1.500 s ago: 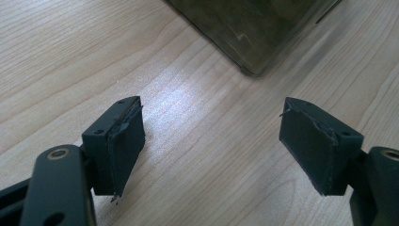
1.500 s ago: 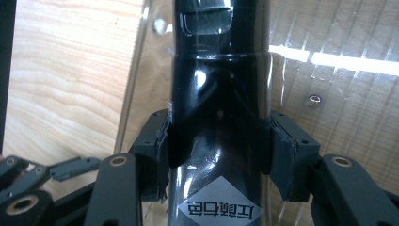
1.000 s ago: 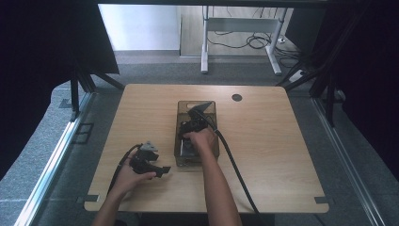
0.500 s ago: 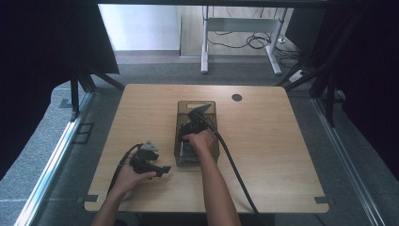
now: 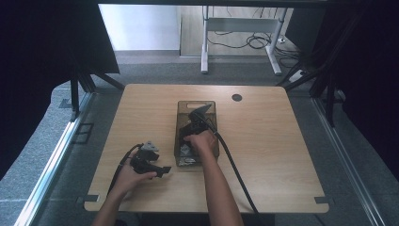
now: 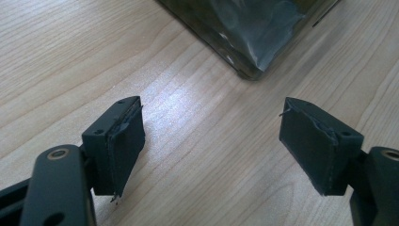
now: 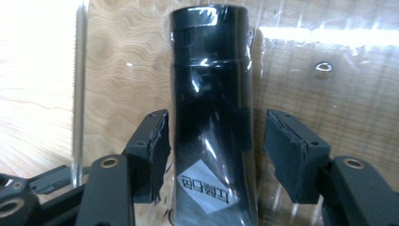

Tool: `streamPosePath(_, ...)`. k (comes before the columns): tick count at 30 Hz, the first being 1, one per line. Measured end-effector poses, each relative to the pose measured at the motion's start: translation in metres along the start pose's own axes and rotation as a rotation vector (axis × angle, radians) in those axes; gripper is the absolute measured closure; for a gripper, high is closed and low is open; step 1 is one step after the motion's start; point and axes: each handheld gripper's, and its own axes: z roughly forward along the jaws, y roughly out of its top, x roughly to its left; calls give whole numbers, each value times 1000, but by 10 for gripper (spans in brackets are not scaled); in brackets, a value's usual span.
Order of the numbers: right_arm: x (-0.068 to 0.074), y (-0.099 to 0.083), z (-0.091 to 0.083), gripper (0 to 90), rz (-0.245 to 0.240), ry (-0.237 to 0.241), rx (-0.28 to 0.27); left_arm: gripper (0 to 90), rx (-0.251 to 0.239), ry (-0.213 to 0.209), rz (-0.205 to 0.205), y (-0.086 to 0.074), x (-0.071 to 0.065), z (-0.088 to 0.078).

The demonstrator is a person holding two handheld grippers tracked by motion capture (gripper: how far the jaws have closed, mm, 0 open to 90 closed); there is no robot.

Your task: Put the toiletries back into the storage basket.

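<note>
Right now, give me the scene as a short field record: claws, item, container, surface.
right claw: jaws have just been opening; pads stand either side of the black tube, small gaps visible, not pressing
left claw: open, nothing between the jaws, over bare table
black tube: glossy, cylindrical, white diamond label, lying inside the bin
clear bin: transparent, handle slot at far end, mid-table
table: light wood

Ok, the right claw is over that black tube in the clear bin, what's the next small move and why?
Probably lift the right claw straight up and clear of the bin. Its jaws have just been opening and stand apart from the black tube on both sides, and the tube seems to lie on the bin floor, so it looks released.
</note>
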Motion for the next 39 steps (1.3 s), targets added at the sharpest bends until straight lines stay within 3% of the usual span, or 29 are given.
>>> streamPosePath(6, 0, -1, -17, 411, -42, -15, -41, 230, 7, 2, 6, 0, 0, 1)
streamPosePath(11, 2, -4, -33, 410, -102, 23, -74, 231, 1, 12, 0, 0, 2, 1)
streamPosePath(21, 7, -23, -59, 401, -275, 81, -148, 231, 6, 31, -1, -1, 2, -2)
streamPosePath(25, 6, -35, -64, 401, -361, 66, -187, 231, 2, 44, 10, -1, 2, -4)
streamPosePath(29, -4, -48, -69, 401, -398, 112, -226, 231, 2, 57, 14, -1, 2, -7)
streamPosePath(36, -30, -72, -79, 402, -461, 128, -290, 231, -4, 73, 11, -1, 2, -10)
streamPosePath(39, -43, -82, -86, 402, -462, 150, -310, 231, 1, 78, 3, -2, 2, -9)
